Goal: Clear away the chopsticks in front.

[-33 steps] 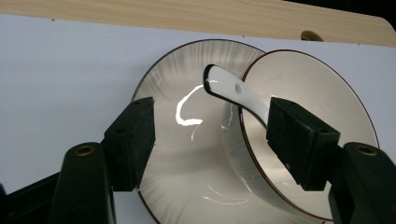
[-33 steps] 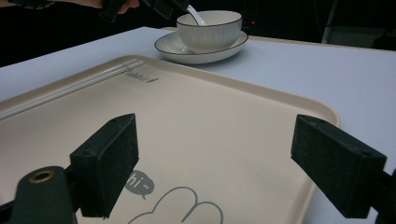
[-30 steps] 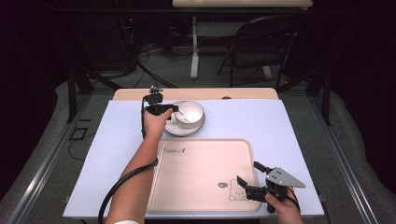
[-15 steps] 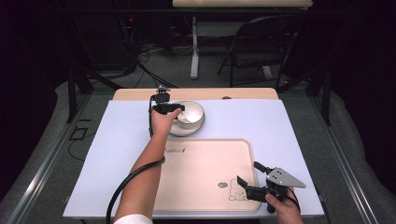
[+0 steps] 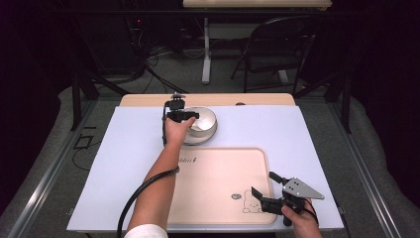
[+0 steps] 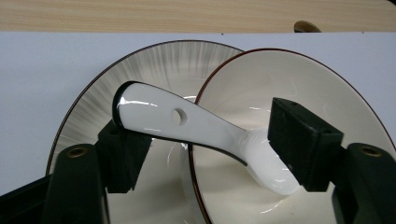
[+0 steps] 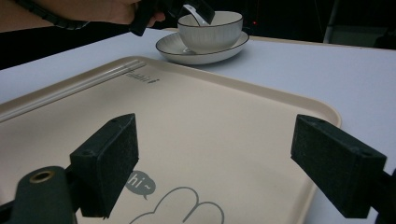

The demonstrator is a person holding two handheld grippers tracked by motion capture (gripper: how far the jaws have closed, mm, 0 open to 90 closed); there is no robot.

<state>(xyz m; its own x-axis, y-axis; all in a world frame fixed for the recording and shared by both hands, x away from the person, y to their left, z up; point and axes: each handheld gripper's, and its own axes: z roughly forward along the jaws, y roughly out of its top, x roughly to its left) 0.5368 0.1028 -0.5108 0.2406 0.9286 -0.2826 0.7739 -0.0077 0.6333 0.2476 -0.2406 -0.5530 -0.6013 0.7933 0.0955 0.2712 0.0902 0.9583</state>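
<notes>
A white spoon (image 6: 201, 135) is seen lying between the spread jaws of the left gripper (image 6: 210, 154), which is held by the person's left hand (image 5: 177, 130) at the far side of the table (image 5: 317, 134). The spoon's scoop rests inside the bowl (image 6: 299, 93), and its handle is propped over the bowl's rim, reaching out above the plate (image 6: 140, 70) on which the bowl stands. In the left gripper view the long axis of the spoon runs slantwise from the upper left down to the lower right, so it lies more along the gap than squarely across it. The left pad (image 6: 123, 156) sits just under the handle end and the right pad (image 6: 301, 144) just beside the scoop; whether either pad touches the spoon cannot be told. Nothing is pinched yet. A turn of the hand is judged to be needed so that the handle is crossed by the jaws before they are closed.

The right gripper (image 5: 270, 193) is held spread and empty over the near right corner of the tray (image 5: 218, 163), well apart from the bowl, so the spoon is far nearer to the left hand
</notes>
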